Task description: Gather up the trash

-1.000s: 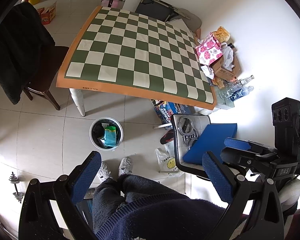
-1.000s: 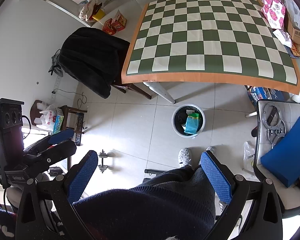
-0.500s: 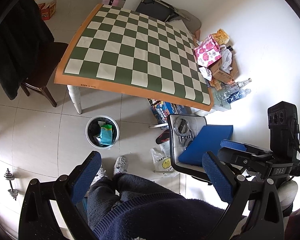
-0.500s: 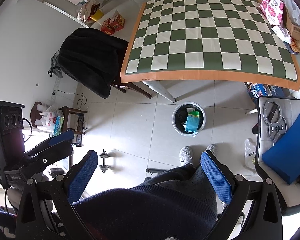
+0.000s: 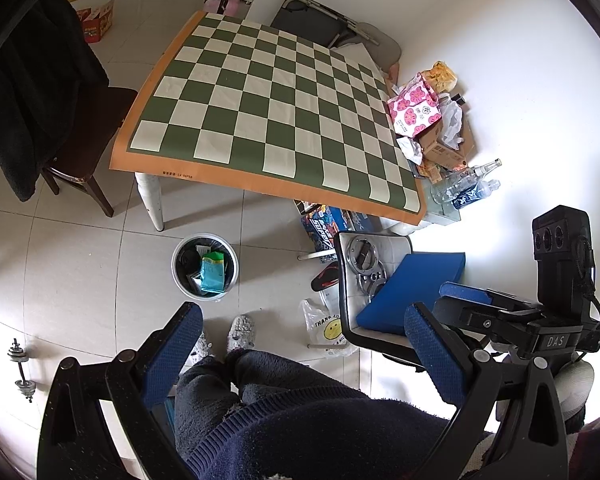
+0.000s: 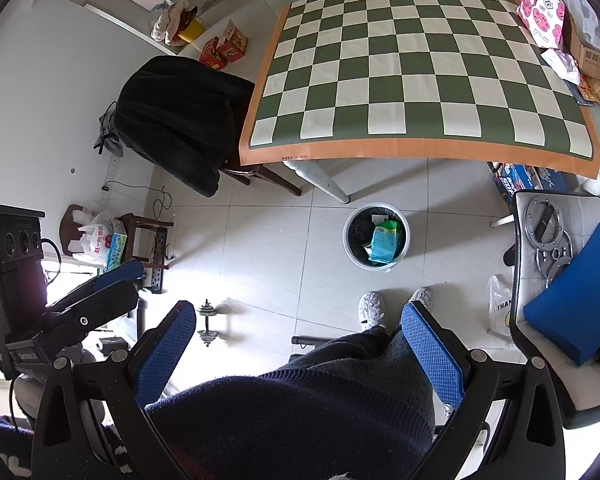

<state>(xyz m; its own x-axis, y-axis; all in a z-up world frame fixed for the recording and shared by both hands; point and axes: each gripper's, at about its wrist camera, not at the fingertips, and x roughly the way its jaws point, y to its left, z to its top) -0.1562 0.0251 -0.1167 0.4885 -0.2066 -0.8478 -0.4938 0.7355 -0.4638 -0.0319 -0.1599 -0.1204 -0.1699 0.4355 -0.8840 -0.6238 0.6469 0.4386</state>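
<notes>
While both the left gripper (image 5: 300,354) and right gripper (image 6: 298,350) hang wide and empty, the trash bin (image 5: 205,266) sits centre-frame; reaching the litter pile (image 5: 432,128) at upper right needs stepping closer.

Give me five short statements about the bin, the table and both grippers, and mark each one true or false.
1. The trash bin stands on the floor near a table leg. True.
2. The bin is empty. False: it already holds a teal packet and other scraps.
3. The left gripper is shut on a bottle. False: it is open and holds nothing.
4. The right gripper is open. True.
5. The checkered table has a pink flowered bag at its wall-side edge. True.
</notes>
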